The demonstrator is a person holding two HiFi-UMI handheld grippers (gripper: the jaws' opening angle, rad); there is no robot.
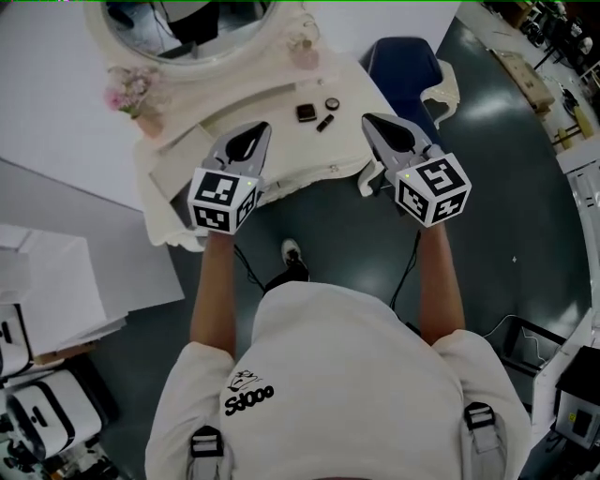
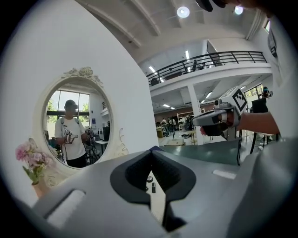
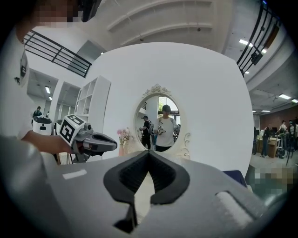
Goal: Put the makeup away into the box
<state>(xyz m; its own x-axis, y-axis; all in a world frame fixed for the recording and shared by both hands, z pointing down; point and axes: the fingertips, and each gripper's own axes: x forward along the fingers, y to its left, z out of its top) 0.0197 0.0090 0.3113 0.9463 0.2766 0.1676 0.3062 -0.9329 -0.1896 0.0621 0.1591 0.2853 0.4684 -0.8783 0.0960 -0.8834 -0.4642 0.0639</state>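
On the cream vanity table (image 1: 225,103) lie a dark square compact (image 1: 306,112), a small round pot (image 1: 332,103) and a dark lipstick tube (image 1: 324,123). My left gripper (image 1: 262,127) hovers at the table's front edge, left of them, shut and empty. My right gripper (image 1: 367,119) hangs just right of them, also shut and empty. In the left gripper view the round pot (image 2: 149,179) and the tube (image 2: 153,187) show below the closed jaw tips of the left gripper (image 2: 151,149). The right gripper (image 3: 149,152) points at the table and mirror. No box shows in any view.
An oval mirror (image 1: 187,28) stands at the table's back, with pink flowers in a vase (image 1: 131,94) at the left and a glass bottle (image 1: 302,47) near the middle. A blue chair (image 1: 403,61) stands right of the table. White boxes and gear (image 1: 47,309) lie at my left.
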